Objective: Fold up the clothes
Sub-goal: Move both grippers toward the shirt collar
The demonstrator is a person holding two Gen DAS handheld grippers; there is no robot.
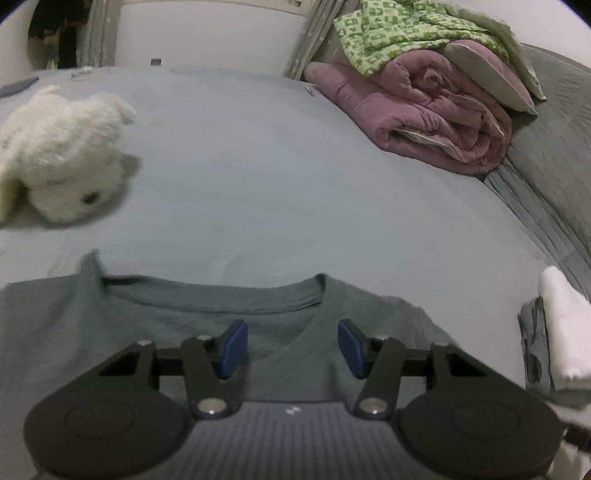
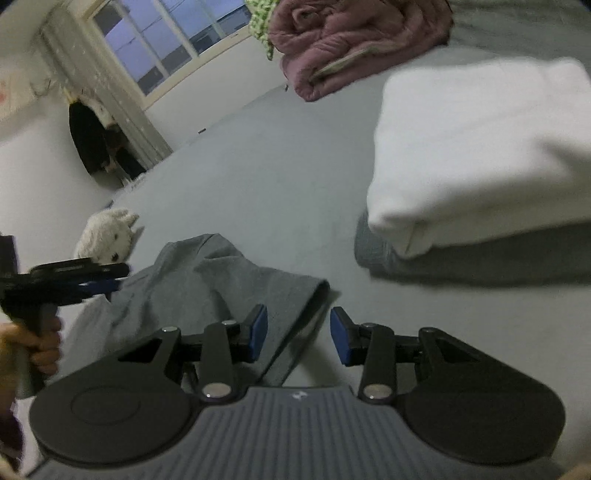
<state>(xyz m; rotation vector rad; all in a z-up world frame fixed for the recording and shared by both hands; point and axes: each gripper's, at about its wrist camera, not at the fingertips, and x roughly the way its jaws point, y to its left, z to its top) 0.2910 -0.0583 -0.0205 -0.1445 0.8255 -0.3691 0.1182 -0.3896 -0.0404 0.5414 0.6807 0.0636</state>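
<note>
A grey T-shirt (image 1: 192, 314) lies on the pale grey bed sheet (image 1: 258, 166), its collar facing away from me. My left gripper (image 1: 292, 334) hovers just above the shirt below the collar, jaws apart, nothing pressed between the blue pads (image 1: 233, 349). In the right wrist view the same shirt (image 2: 207, 284) is rumpled, one sleeve end pointing right. My right gripper (image 2: 298, 328) is open over that sleeve edge; the cloth lies beneath the gap and the pads do not pinch it. The left gripper (image 2: 118, 279) shows at the left, held by a hand (image 2: 44, 347).
A white folded garment (image 2: 472, 147) rests on a grey folded one (image 2: 443, 266) to the right. A white plush toy (image 1: 62, 155) lies at the left. A rolled pink quilt (image 1: 424, 110) with green patterned cloth (image 1: 391, 29) sits at the far right, beside grey bedding (image 1: 554, 147).
</note>
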